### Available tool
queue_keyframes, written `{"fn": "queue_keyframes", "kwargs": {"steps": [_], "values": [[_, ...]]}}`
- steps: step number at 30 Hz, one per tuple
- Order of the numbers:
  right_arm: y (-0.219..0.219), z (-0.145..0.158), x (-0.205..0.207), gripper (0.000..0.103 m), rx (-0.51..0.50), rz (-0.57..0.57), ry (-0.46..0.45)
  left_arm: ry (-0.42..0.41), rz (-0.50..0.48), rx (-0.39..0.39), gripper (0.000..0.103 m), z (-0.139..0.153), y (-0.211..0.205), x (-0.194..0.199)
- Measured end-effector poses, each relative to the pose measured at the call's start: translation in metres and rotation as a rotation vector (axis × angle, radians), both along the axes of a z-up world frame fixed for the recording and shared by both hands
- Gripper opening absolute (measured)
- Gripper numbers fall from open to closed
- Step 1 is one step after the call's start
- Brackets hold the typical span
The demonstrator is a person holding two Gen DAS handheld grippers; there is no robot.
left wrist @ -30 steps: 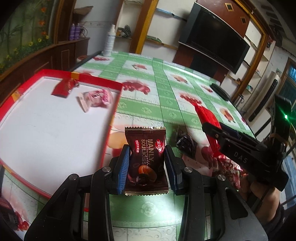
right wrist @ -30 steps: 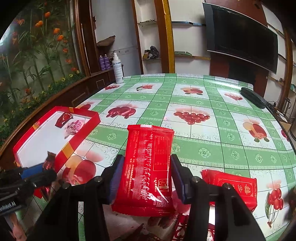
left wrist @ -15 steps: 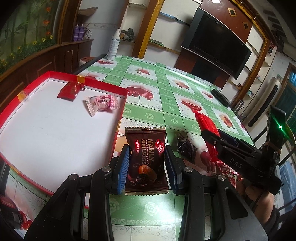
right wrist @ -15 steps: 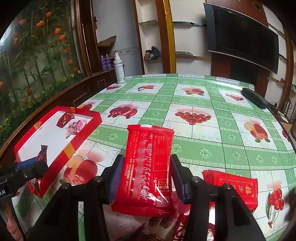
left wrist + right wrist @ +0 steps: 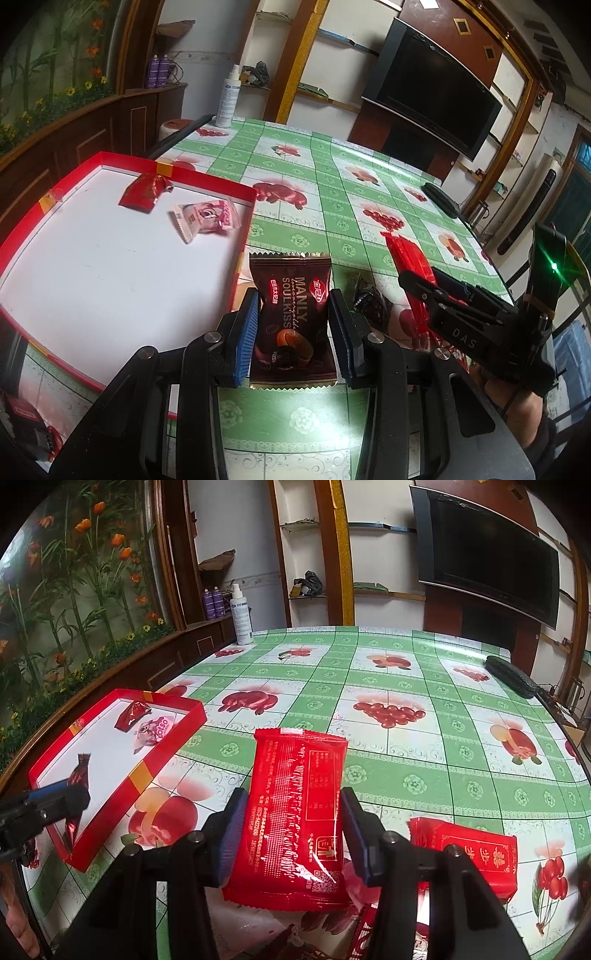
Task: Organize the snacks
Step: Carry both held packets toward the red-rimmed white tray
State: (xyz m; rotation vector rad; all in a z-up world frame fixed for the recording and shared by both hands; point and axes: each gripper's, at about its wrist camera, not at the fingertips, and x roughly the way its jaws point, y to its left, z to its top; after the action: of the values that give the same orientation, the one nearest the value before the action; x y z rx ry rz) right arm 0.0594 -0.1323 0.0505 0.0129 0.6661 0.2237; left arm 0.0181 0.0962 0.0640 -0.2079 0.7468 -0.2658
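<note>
- Done: the red-rimmed tray (image 5: 207,176) already contains a small red candy (image 5: 142,189) and a pink-wrapped sweet (image 5: 207,218).
- Left gripper (image 5: 291,326): jaws closed on a brown chocolate packet (image 5: 291,317), held above the tablecloth just beside the tray's near corner.
- Right gripper (image 5: 291,834): jaws clamped on a red snack packet (image 5: 295,812), well apart from the tray.
- Remaining: both held packets, a second red packet (image 5: 465,853) and a dark wrapped sweet (image 5: 369,301) on the table.
</note>
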Motion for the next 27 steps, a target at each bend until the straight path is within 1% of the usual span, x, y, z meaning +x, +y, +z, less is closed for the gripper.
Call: {"fn": "queue_keyframes", "kwargs": {"steps": [13,27], "values": [[0.005,-0.001,-0.001,0.053,-0.004,0.015,0.002,-0.013,0.068,-0.004,0.037,0.006,0.024,0.005],[0.006,0.0,-0.001,0.053,-0.004,0.019,-0.002,-0.013,0.102,-0.004,0.037,0.007,0.038,0.004]]}}
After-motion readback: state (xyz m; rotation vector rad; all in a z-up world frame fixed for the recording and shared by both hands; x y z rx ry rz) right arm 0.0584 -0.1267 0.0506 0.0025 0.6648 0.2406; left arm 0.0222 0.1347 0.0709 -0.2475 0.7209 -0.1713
